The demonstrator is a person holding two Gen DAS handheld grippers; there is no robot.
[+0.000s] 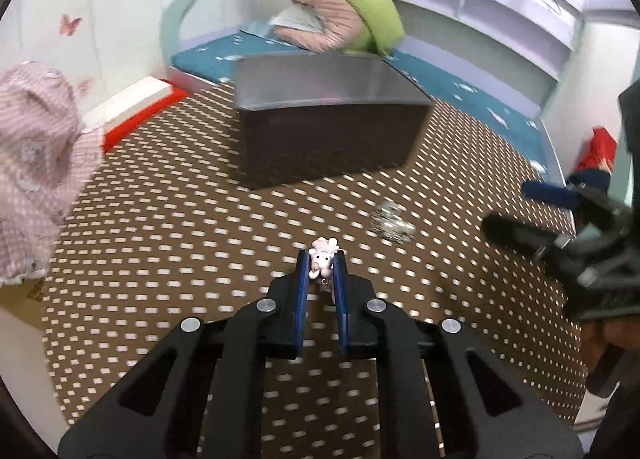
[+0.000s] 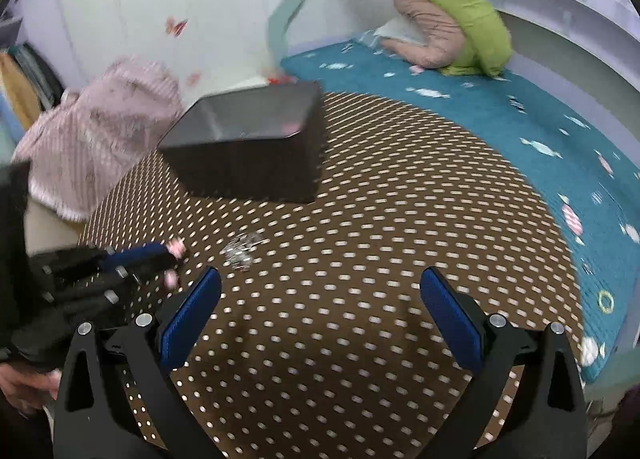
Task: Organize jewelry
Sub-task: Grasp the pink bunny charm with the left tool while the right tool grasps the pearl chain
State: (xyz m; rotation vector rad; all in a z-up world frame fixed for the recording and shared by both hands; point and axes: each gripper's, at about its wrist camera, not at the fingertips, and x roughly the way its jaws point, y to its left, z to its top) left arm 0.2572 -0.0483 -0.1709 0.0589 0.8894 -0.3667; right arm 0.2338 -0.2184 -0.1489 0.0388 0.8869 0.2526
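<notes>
My left gripper (image 1: 322, 259) is shut on a small pink-and-white charm trinket (image 1: 323, 255), held just above the brown dotted cloth (image 1: 180, 243). It shows in the right wrist view (image 2: 172, 255) at the left, with the pink charm (image 2: 176, 247) at its tips. A dark open box (image 1: 320, 119) stands ahead on the cloth; in the right wrist view (image 2: 248, 143) its inside looks mostly bare. A silvery jewelry piece (image 1: 390, 225) lies on the cloth right of my left gripper, also seen in the right wrist view (image 2: 240, 251). My right gripper (image 2: 320, 291) is open and empty above the cloth.
A pink dotted garment (image 1: 36, 163) lies at the left. A pink and green jacket (image 1: 344, 11) sits on the teal mat (image 2: 500, 119) behind the box. A red-and-white box (image 1: 136, 107) lies by the wall. Shelves (image 1: 480, 3) run along the right.
</notes>
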